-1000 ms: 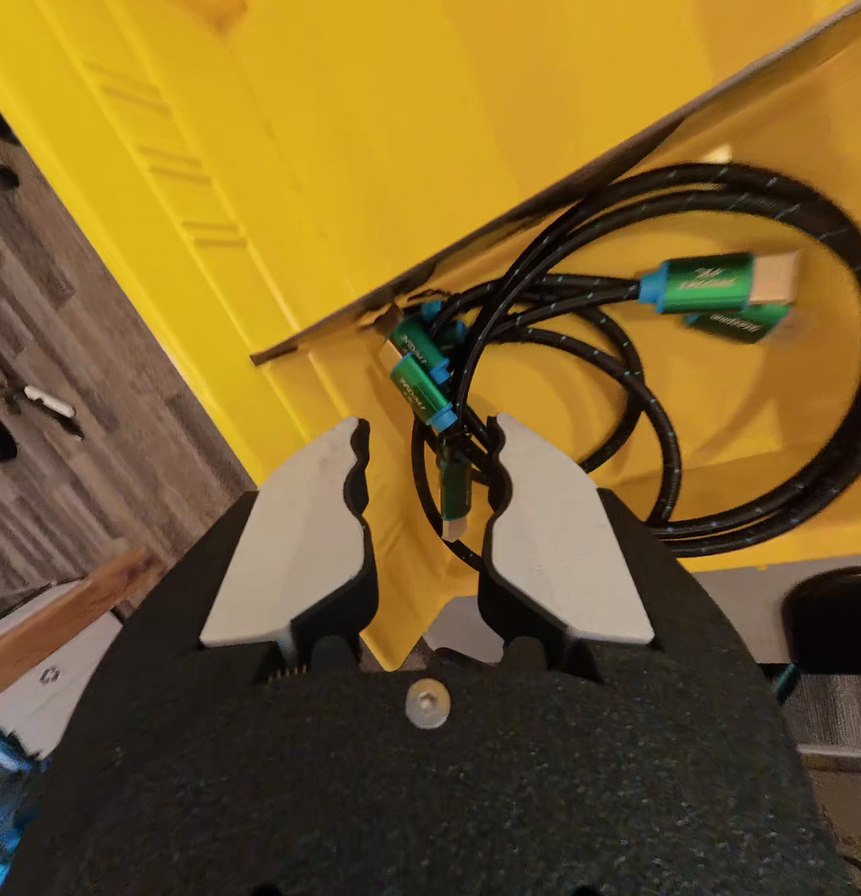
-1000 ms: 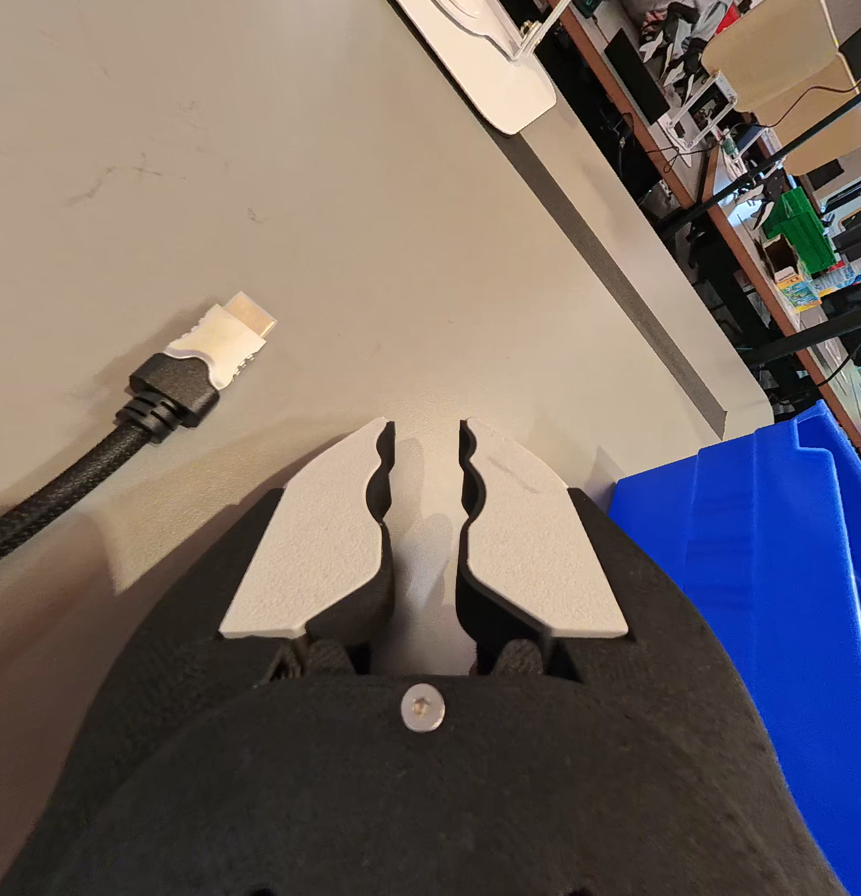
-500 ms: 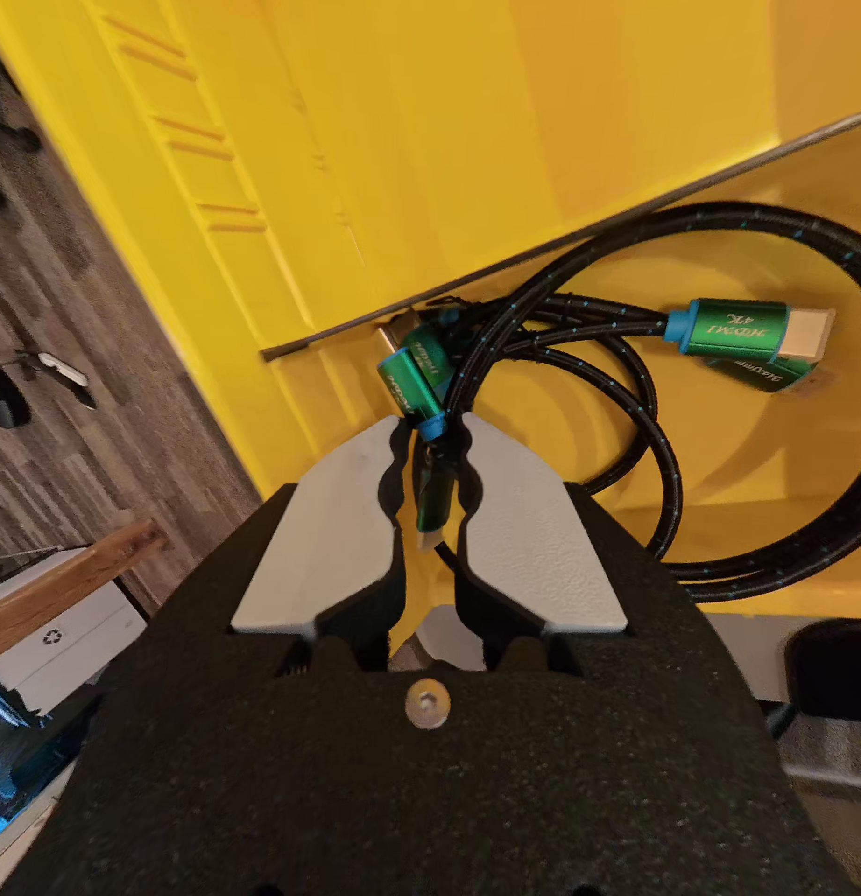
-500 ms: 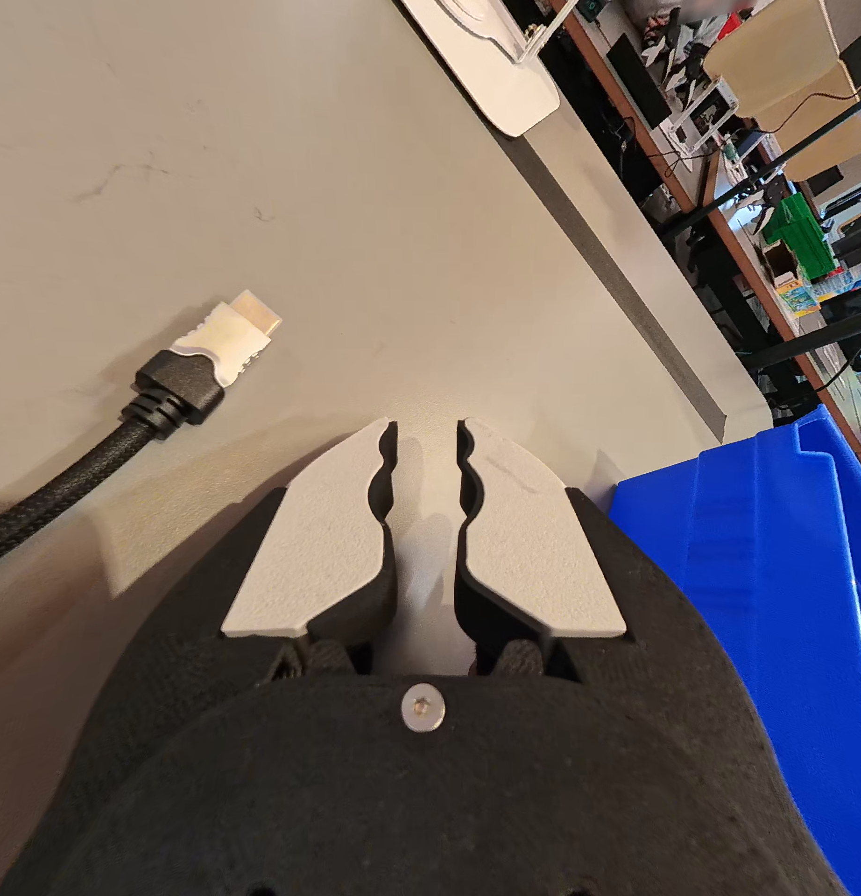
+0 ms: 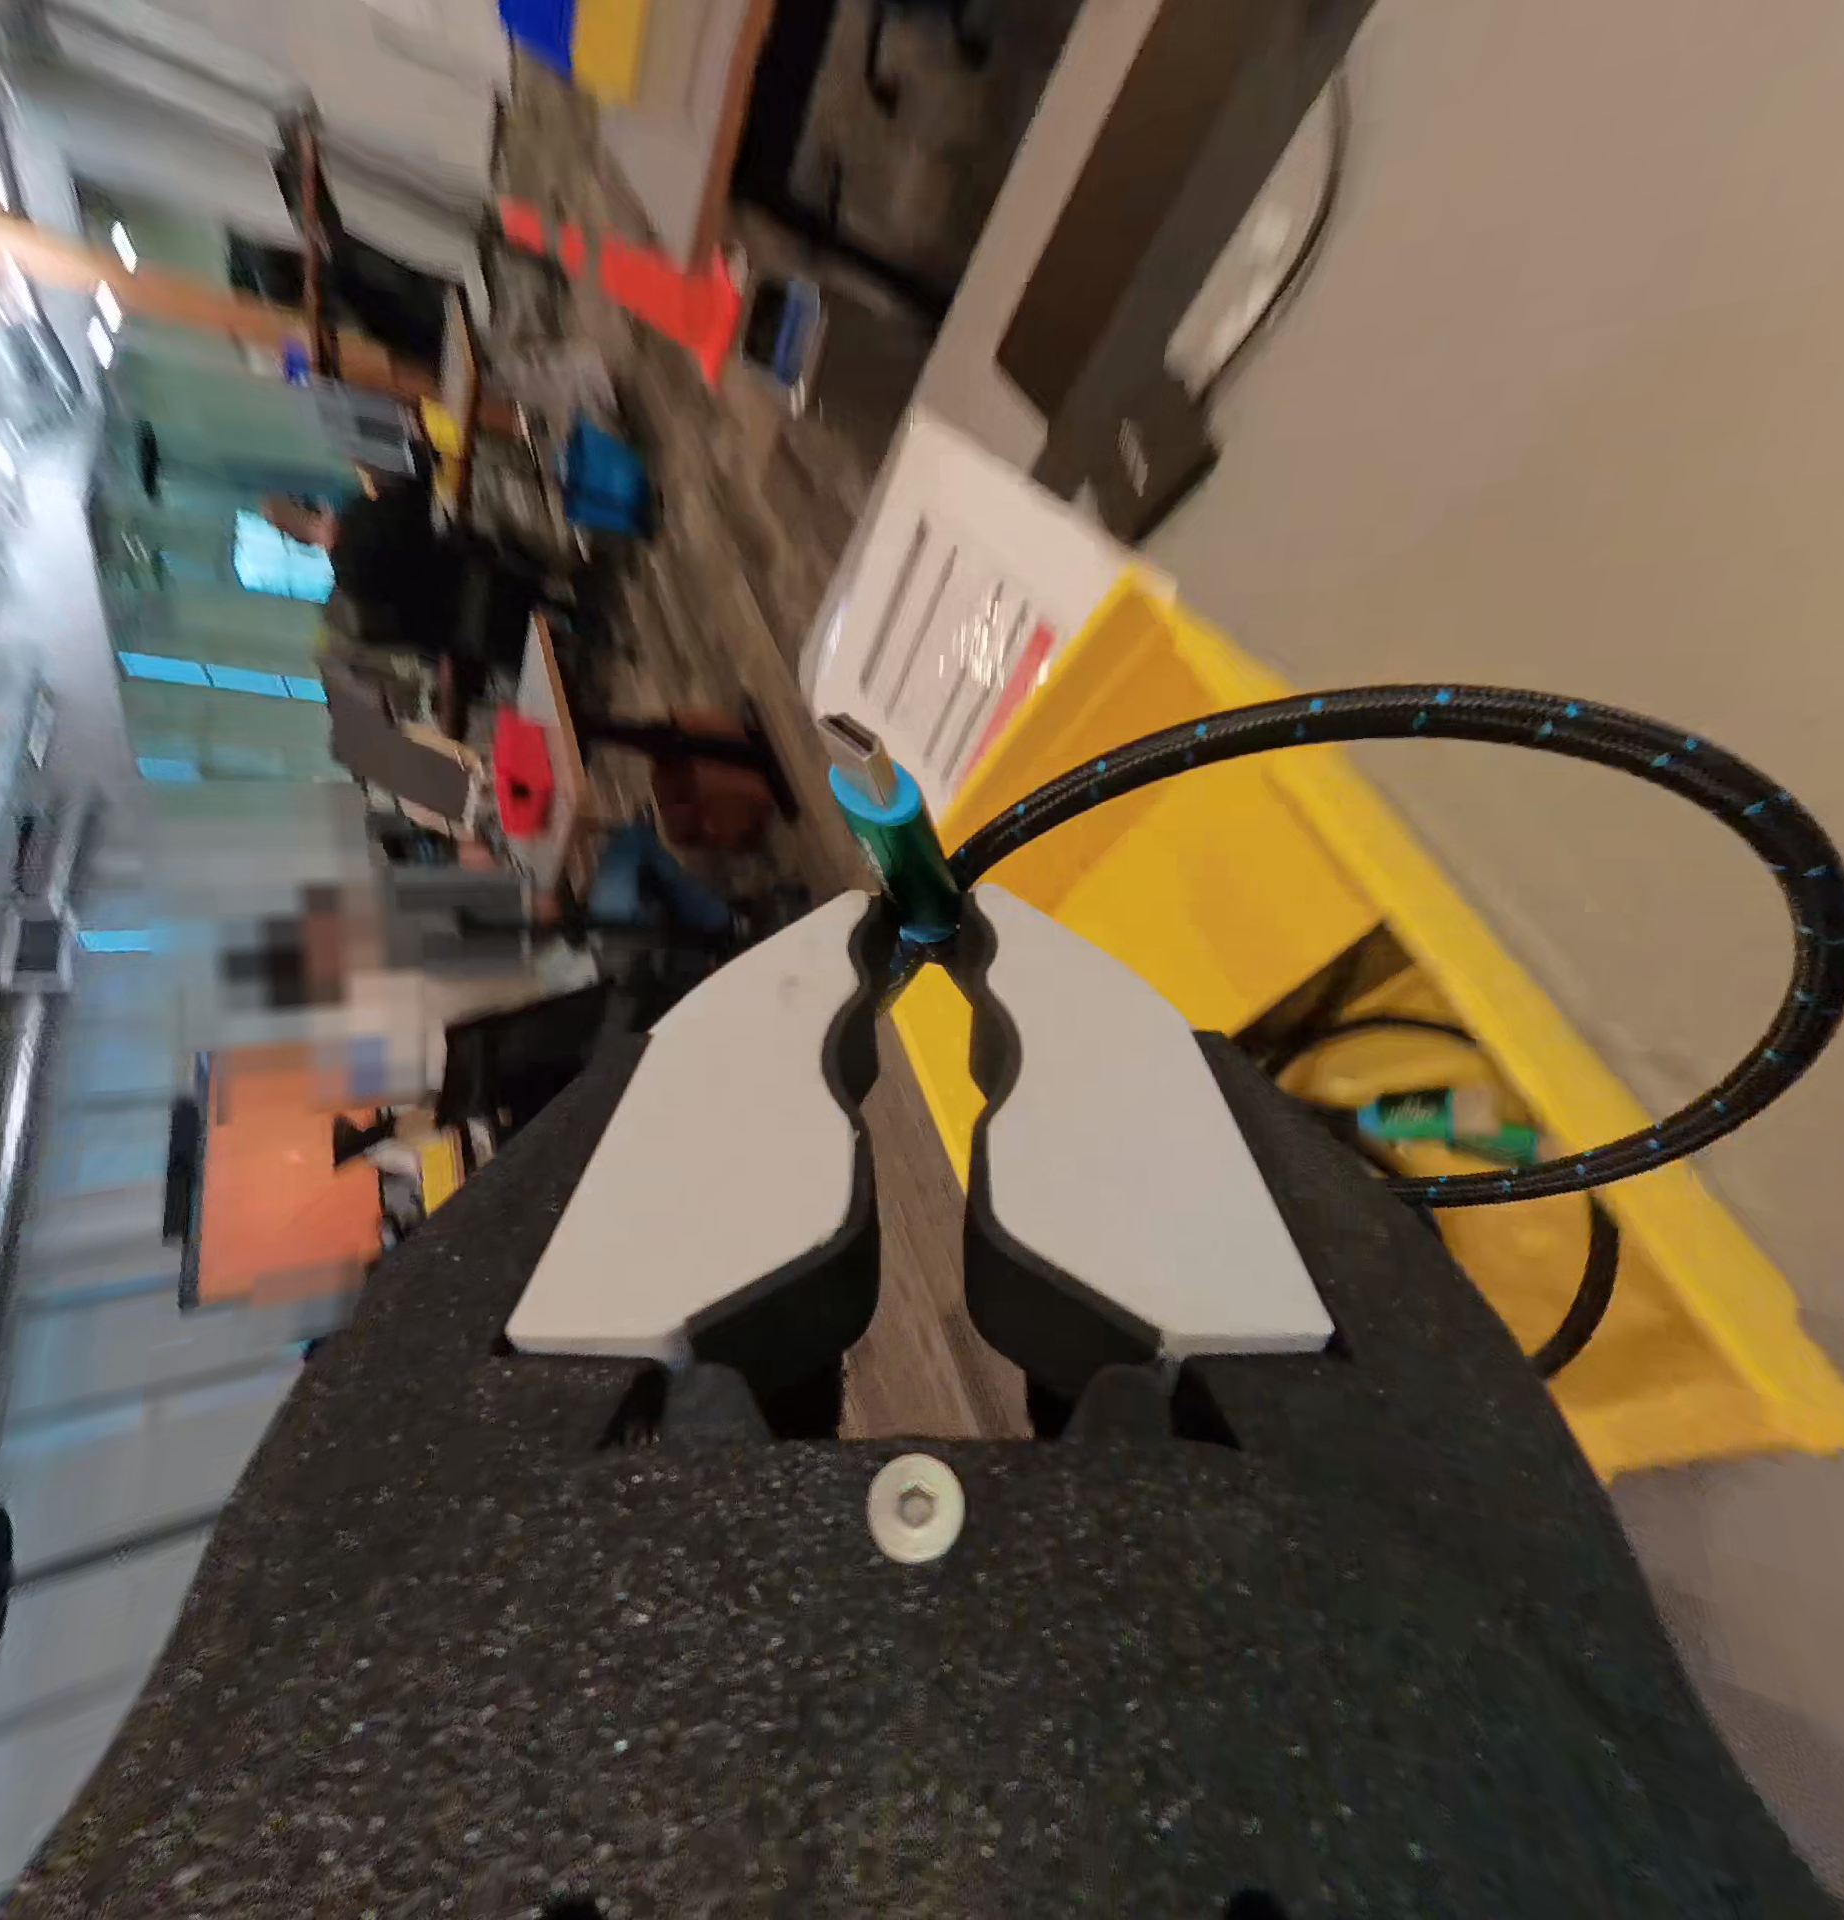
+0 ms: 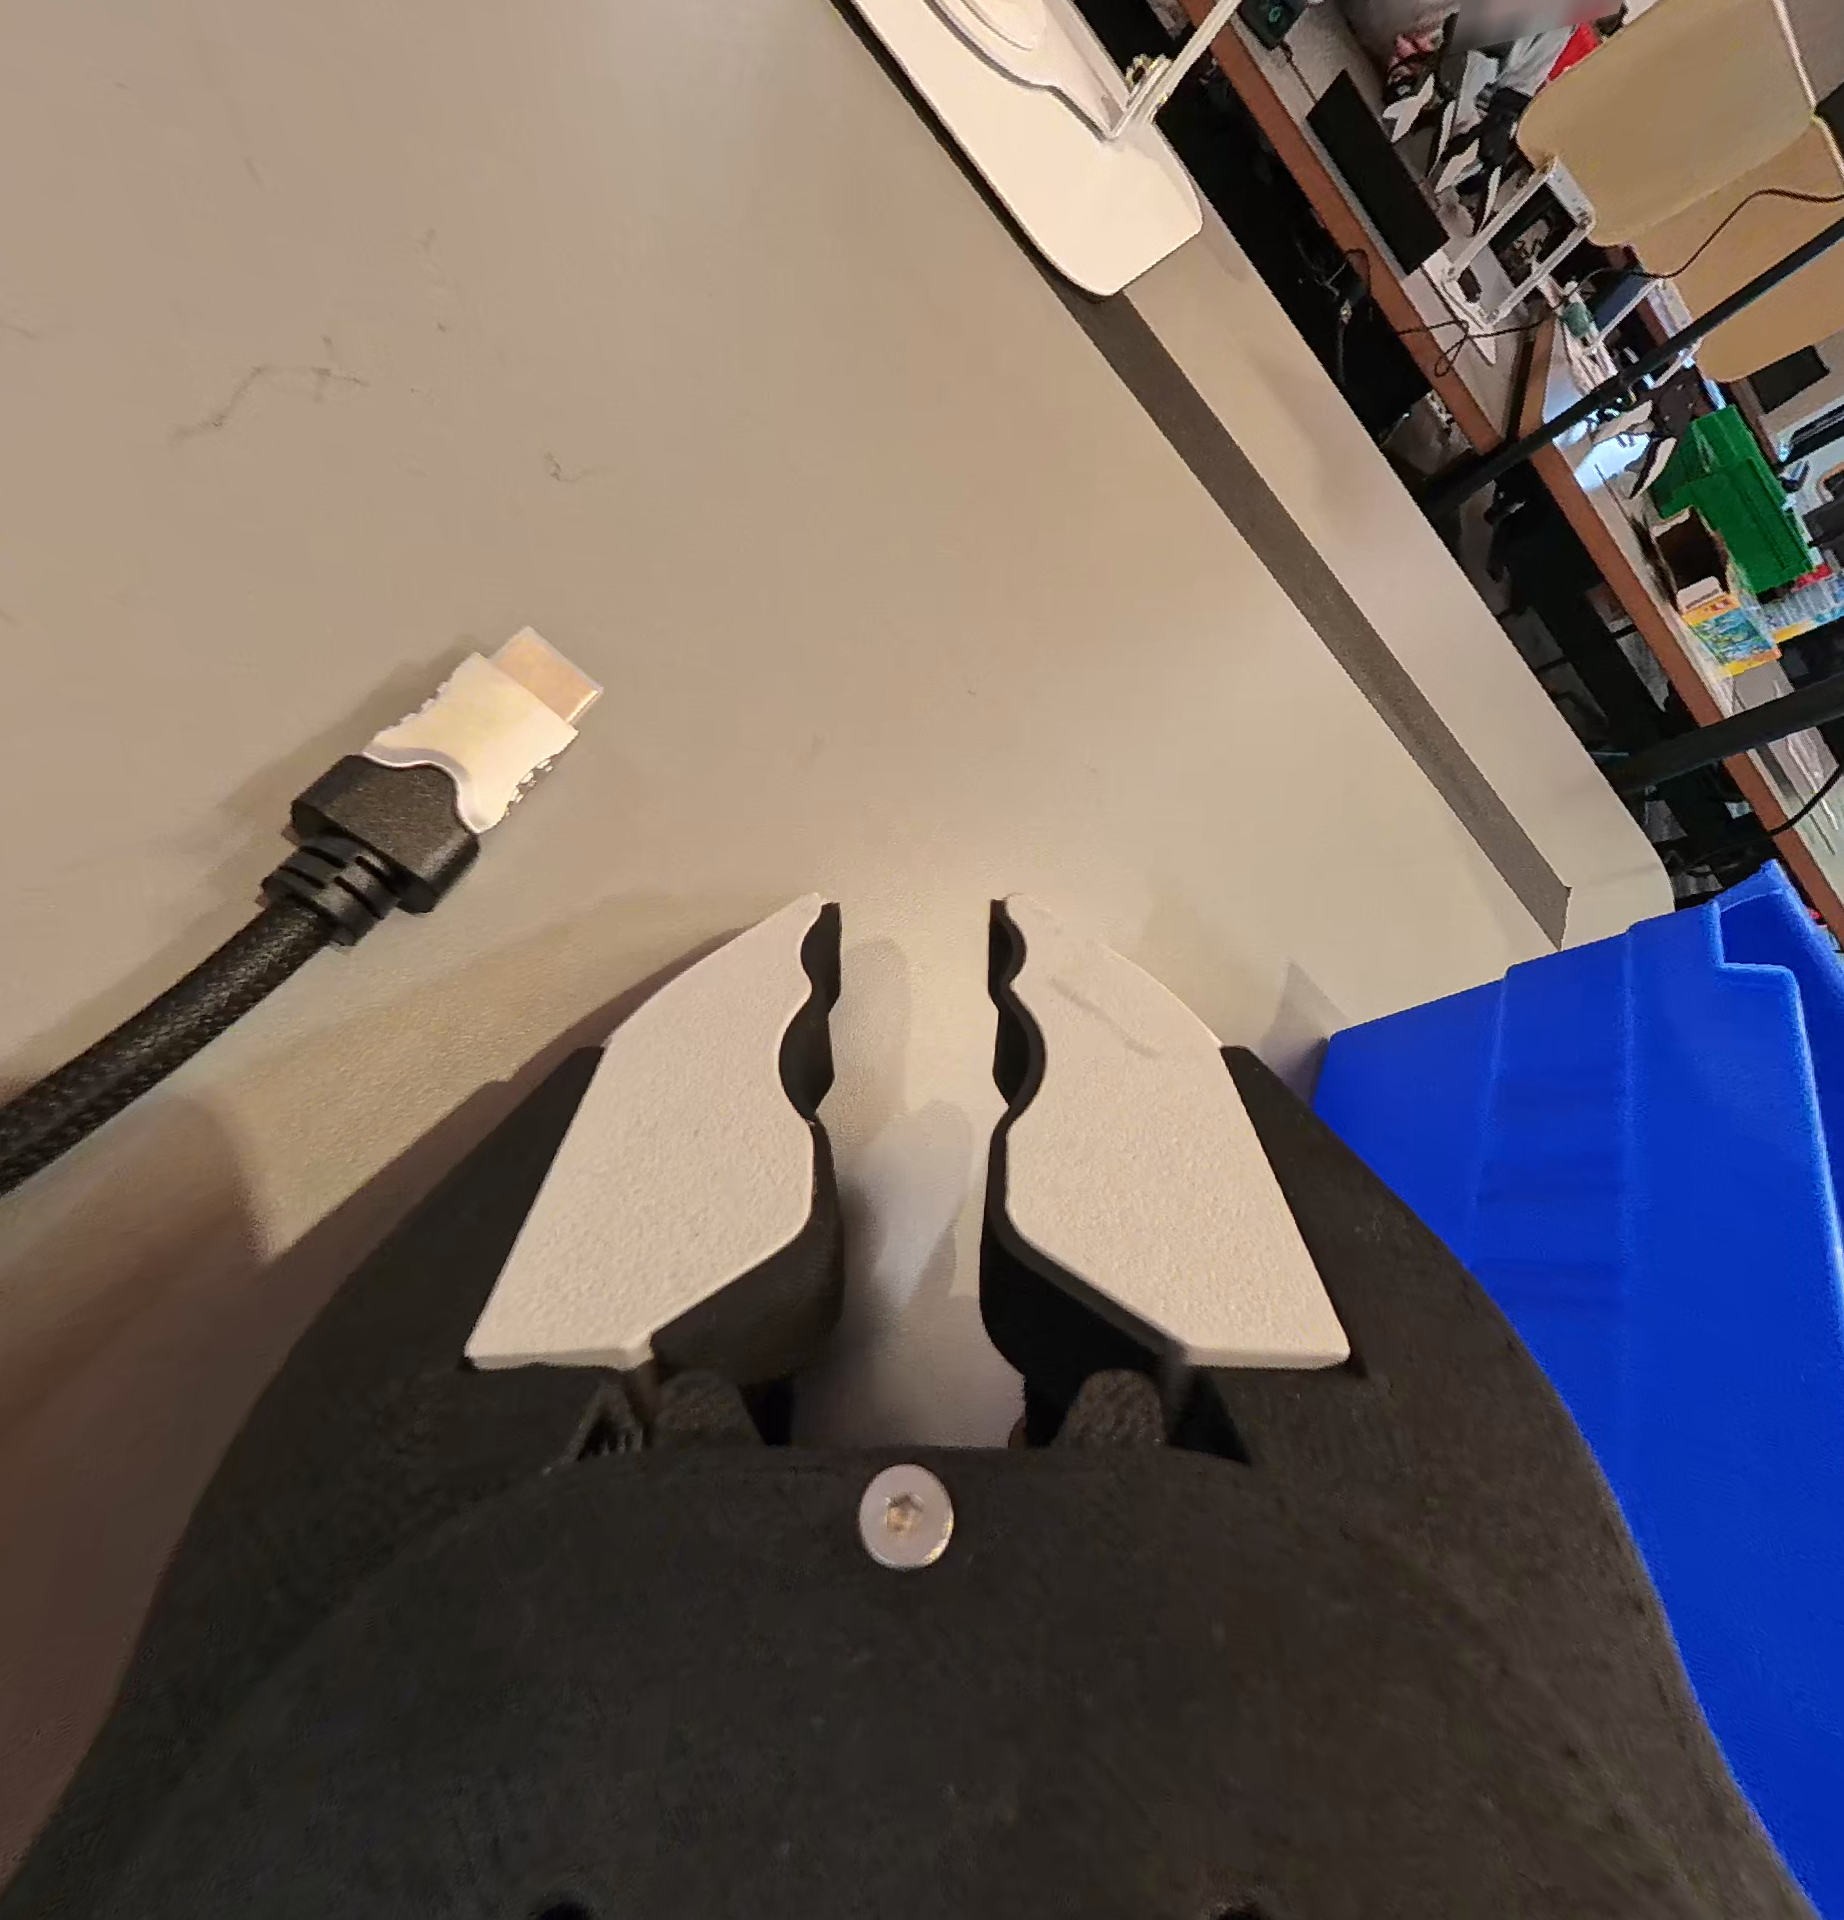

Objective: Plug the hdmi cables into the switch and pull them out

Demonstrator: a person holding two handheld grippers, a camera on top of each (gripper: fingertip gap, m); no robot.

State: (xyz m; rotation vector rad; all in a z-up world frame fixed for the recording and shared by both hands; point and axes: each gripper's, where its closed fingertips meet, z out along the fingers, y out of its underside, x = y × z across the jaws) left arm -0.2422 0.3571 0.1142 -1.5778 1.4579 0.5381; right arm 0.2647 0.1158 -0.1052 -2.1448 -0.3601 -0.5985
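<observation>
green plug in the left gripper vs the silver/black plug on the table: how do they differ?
The green plug has a green shell with a blue collar; the silver-and-black plug is silver with black strain relief. The green plug is clamped in the left gripper, pointing up off the yellow bin; the silver-and-black plug lies flat on the table, ungripped. Both end black braided cables.

left wrist: rolled sideways, raised, looks past fingers point(image 5: 752, 1091) at yellow bin point(image 5: 1209, 914), room behind blurred | right wrist: close, tilted down onto table point(image 6: 689, 416), blue bin point(image 6: 1645, 1195) beside | overlap: seemingly only the table
</observation>
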